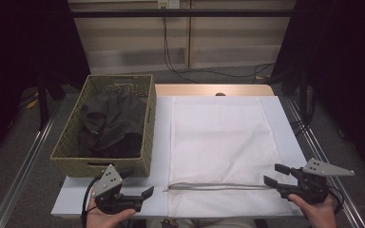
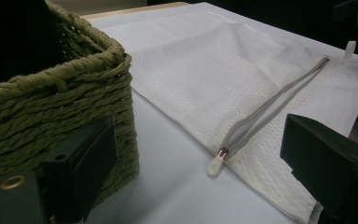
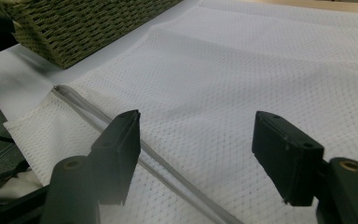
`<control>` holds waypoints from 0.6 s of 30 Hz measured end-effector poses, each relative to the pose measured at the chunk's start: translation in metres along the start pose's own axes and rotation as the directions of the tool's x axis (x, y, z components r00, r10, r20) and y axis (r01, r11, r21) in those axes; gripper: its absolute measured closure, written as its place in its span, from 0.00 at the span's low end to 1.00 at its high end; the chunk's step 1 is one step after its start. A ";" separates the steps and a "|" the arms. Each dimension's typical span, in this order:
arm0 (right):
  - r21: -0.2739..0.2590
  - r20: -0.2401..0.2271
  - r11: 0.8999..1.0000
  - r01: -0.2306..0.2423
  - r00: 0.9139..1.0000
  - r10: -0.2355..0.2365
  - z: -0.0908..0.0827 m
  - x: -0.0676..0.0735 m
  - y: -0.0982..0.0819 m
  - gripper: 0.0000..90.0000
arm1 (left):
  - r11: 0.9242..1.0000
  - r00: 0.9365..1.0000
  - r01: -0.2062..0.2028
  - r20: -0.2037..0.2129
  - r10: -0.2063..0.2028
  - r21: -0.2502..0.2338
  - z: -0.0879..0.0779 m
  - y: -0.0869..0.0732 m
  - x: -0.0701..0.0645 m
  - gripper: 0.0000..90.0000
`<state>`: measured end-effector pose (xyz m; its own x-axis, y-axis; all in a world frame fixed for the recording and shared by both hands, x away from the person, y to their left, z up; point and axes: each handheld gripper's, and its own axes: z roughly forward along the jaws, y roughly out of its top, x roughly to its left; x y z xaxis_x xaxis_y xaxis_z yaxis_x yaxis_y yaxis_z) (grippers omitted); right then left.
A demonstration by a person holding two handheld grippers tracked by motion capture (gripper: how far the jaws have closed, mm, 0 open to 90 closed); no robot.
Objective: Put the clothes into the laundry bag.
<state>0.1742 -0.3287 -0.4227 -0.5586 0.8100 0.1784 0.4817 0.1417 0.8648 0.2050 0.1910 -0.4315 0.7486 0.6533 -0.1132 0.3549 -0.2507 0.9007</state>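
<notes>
High view looking down on table point(image 1: 161, 142), gripper views low, close, sharing mesh bag point(image 1: 218, 137) zipper point(image 2: 270, 105).

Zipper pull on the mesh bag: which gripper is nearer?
Left. The left gripper sits just off the zipper pull at the bag's left end; the right gripper is at the zipper's far right end.
</notes>
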 end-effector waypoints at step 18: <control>0.177 -0.082 0.980 0.088 0.994 -0.074 0.046 0.012 0.008 0.38 | 0.999 1.000 -0.020 0.016 0.019 0.041 0.005 -0.001 -0.004 0.13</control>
<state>0.2024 -0.2915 -0.4348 -0.6467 0.7475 0.1516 0.5424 0.3109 0.7804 0.2038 0.1850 -0.4343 0.7645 0.6364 -0.1025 0.3626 -0.2930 0.8847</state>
